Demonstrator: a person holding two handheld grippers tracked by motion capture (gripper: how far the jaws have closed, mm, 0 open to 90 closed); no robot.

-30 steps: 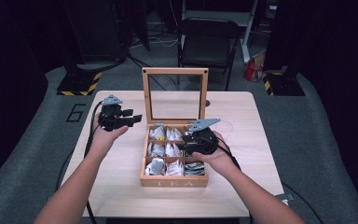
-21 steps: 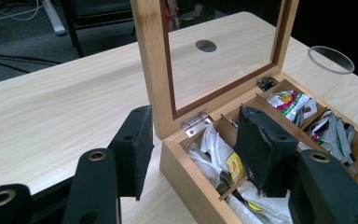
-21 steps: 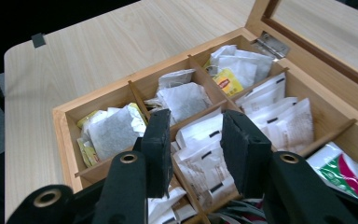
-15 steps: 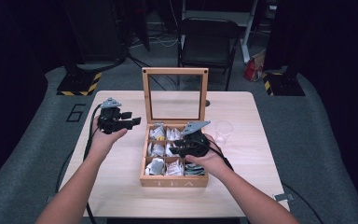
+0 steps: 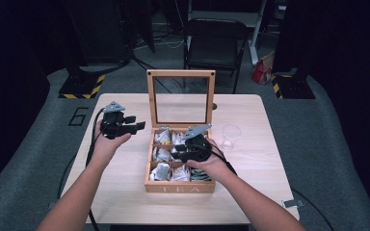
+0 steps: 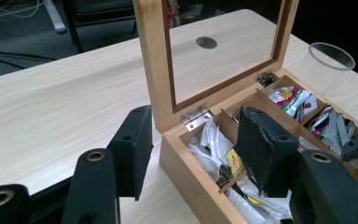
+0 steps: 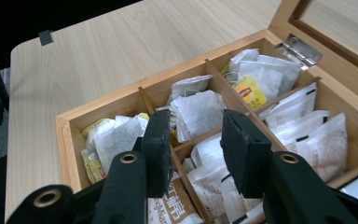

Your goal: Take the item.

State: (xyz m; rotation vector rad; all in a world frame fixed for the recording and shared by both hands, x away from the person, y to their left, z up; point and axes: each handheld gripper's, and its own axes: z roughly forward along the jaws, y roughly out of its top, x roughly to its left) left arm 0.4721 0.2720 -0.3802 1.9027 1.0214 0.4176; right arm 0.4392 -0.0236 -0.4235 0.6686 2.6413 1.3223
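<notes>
- So far, the wooden tea box (image 5: pixel 179 185) is seen already opened, its glass-paned lid (image 5: pixel 181 97) stood upright at the far edge; it sits mid-counter, with the light wood counter (image 5: pixel 125 192) bare around it.
- No tea bag has yet been lifted, as far as can be judged: a pick from the compartments appears to be what is left.
- The right tool (image 7: pixel 193 149) is held low over the box, its jaws partly open and having just been closing a little; nothing is gripped, and a divider with white tea bags (image 7: pixel 196 112) lies below the gap.
- The left tool (image 6: pixel 193 154) is held to the box's left, beside the hinged corner, its jaws partly open and empty.
- The box's long axis is judged to run away from the person, toward the lid; its front face, lettered TEA, is turned toward the person.
- The bags are packed on edge in six compartments, two columns by three rows in the right gripper view.
- A clear plastic cup (image 5: pixel 231 135) stands upright on the counter just right of the box, apparently empty.
</notes>
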